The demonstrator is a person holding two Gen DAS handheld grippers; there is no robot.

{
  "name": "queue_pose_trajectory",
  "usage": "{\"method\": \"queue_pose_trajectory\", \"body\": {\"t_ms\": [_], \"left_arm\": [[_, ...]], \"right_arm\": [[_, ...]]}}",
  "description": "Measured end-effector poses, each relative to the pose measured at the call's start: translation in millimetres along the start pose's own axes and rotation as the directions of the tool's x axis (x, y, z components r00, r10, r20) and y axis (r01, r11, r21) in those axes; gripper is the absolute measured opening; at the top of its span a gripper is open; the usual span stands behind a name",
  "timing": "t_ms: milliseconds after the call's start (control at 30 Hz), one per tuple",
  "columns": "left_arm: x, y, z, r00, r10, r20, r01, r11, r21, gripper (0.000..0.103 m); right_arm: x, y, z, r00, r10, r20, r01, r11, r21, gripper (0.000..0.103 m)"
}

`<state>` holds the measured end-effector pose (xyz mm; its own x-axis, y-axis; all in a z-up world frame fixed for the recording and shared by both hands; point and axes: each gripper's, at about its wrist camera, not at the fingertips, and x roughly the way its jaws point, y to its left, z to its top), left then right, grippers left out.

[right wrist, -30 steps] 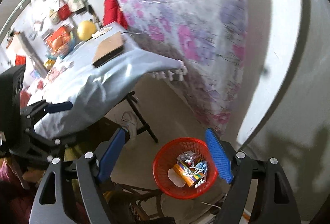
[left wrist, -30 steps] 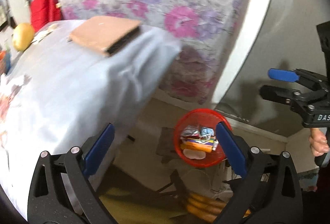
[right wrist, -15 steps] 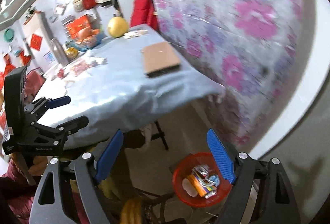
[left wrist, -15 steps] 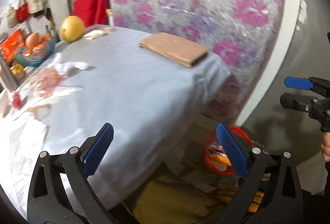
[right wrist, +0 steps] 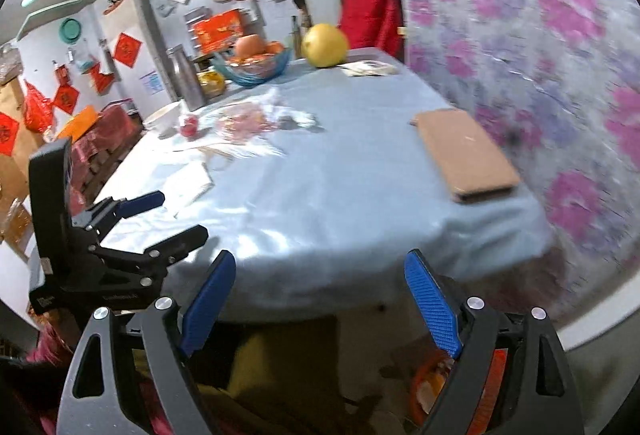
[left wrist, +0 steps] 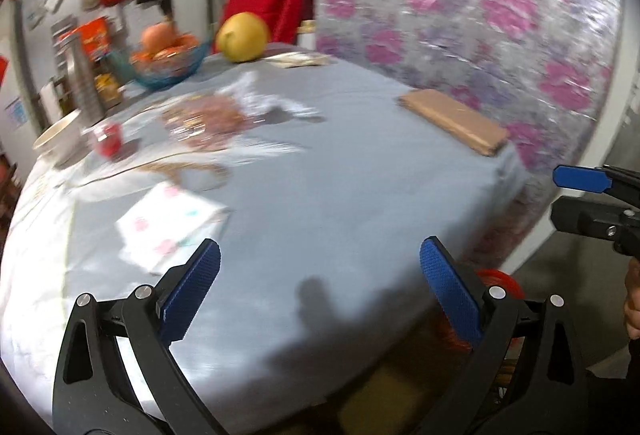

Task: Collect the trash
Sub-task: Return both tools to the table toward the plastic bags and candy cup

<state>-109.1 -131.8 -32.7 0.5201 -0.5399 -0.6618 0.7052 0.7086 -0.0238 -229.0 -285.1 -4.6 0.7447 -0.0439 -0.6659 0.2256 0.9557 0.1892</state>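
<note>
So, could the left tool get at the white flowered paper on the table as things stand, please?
Probably yes: the left tool is open, the paper lies flat just ahead of its left finger, and nothing sits between them on the cloth.

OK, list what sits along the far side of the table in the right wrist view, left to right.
Steel bottle → blue fruit bowl → yellow pomelo → flat papers.
</note>
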Motion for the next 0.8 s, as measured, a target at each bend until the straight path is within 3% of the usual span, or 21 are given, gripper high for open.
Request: {"method": "queue_pose_trajectory", "body": {"t_ms": [200,433,600,800], "left_arm": [[10.2,82.6,-0.7,0.992,0.119,-0.05,-0.123,0.987,-0.1,0.096],[27.4,195.4,20.6,0.963,0.238,-0.125,-0.261,0.937,-0.23,0.096],[53.1,247.3,52.1,0.97,0.195,-0.143,-0.233,0.912,-0.338,0.096],[97.5,280.3,86.2,0.98,0.128,-0.154,-0.184,0.882,-0.435,0.096]], "right_arm": [[54.8,29.9,24.1,0.998,0.057,-0.03,-0.058,0.998,-0.017,0.085],[113.2,41.6,53.3,0.997,0.052,-0.052,-0.053,0.998,-0.023,0.085],[145.0,40.7,75.5,0.998,0.032,-0.046,-0.033,0.999,-0.012,0.085],[163.9,52.0,88.6,0.999,0.006,-0.045,-0.008,0.999,-0.039,0.085]]}}
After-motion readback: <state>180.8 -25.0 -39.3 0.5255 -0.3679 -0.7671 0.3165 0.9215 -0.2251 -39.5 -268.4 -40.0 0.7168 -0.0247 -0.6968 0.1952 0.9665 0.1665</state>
